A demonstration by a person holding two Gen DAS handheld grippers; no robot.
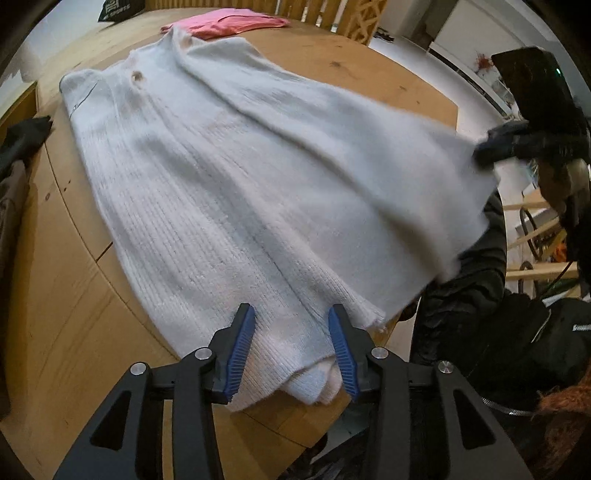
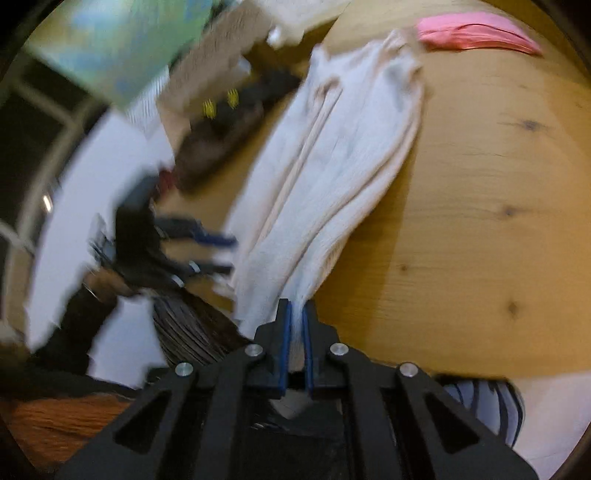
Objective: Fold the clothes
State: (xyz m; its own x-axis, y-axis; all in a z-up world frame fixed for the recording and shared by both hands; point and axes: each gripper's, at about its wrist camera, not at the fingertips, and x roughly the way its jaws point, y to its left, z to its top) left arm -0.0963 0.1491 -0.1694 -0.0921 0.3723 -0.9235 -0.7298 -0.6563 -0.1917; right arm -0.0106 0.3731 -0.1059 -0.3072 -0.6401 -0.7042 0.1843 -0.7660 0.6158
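A white knit cardigan (image 1: 229,192) lies spread over the round wooden table (image 1: 369,74), buttons showing near its far end. My left gripper (image 1: 291,317) stands open over the near hem. The folded hem lies between its blue pads (image 1: 240,354), which do not press on it. At the right, my right gripper (image 1: 493,149) is shut on the cardigan's side edge and holds it lifted off the table. In the blurred right wrist view the white fabric (image 2: 332,166) runs from between the nearly closed jaws of that gripper (image 2: 295,321), and the left gripper (image 2: 231,254) shows at the left.
A folded pink garment (image 1: 229,24) lies at the table's far edge, also seen as the pink garment (image 2: 476,35). Dark clothing (image 1: 22,140) sits off the table's left side. A person's dark sleeve (image 1: 476,280) is close on the right. Bare table (image 2: 480,221) stretches right of the cardigan.
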